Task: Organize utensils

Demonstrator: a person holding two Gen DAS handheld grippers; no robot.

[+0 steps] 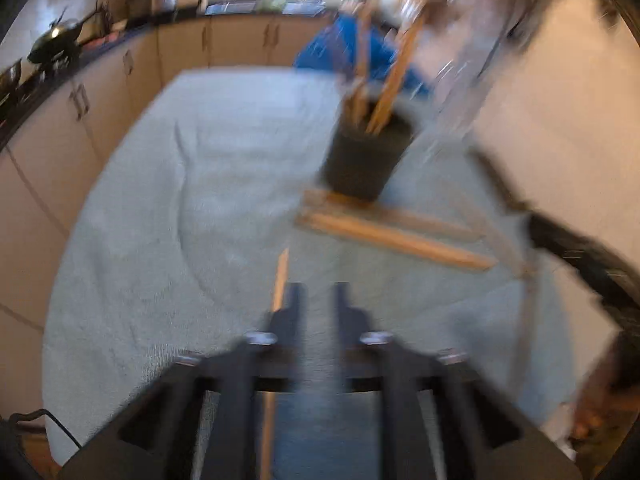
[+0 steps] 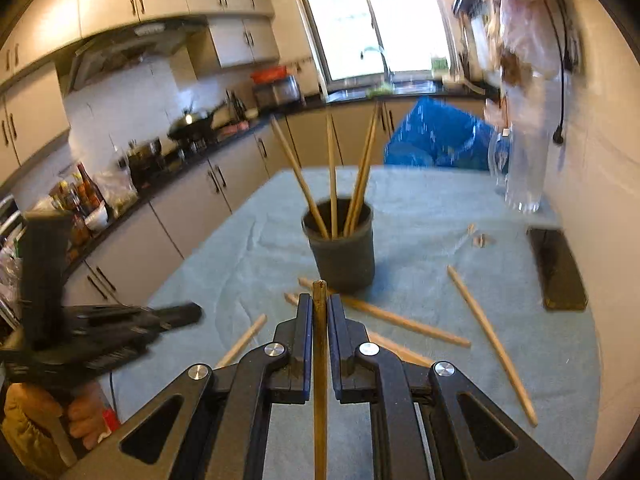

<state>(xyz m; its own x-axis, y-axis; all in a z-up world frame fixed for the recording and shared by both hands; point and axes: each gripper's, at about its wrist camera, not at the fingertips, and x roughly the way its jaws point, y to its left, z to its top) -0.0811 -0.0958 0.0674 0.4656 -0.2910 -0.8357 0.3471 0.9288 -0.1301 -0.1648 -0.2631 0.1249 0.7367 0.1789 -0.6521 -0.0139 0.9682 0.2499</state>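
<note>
A: What is the right gripper (image 2: 319, 308) doing?

B: Its jaws are clamped on a chopstick (image 2: 319, 364), which runs lengthwise between the pads with its tip poking out just past the fingertips. It hangs above the cloth (image 2: 420, 216), in front of the cup (image 2: 343, 246).

A: And the cup?

B: Dark and upright on the pale green cloth, a little way ahead of the gripper. Four chopsticks (image 2: 332, 176) stand in it, fanned outward.

A: Any loose ones?

B: Several lie flat on the cloth. Two cross near the foot of the cup, one (image 2: 491, 344) lies well to the right, and another (image 2: 242, 340) sits to the left, beside the gripper.

A: The left gripper (image 1: 318, 300)?

B: Its view is blurred, but the jaws stand apart with only cloth between them. A thin chopstick (image 1: 280, 280) lies just beside the left finger, outside the gap. In the right view that gripper is low at the left edge, with a hand (image 2: 86, 416) under it.

A: Anything else on the table?

B: A dark phone (image 2: 558, 268) near the wall.
</note>
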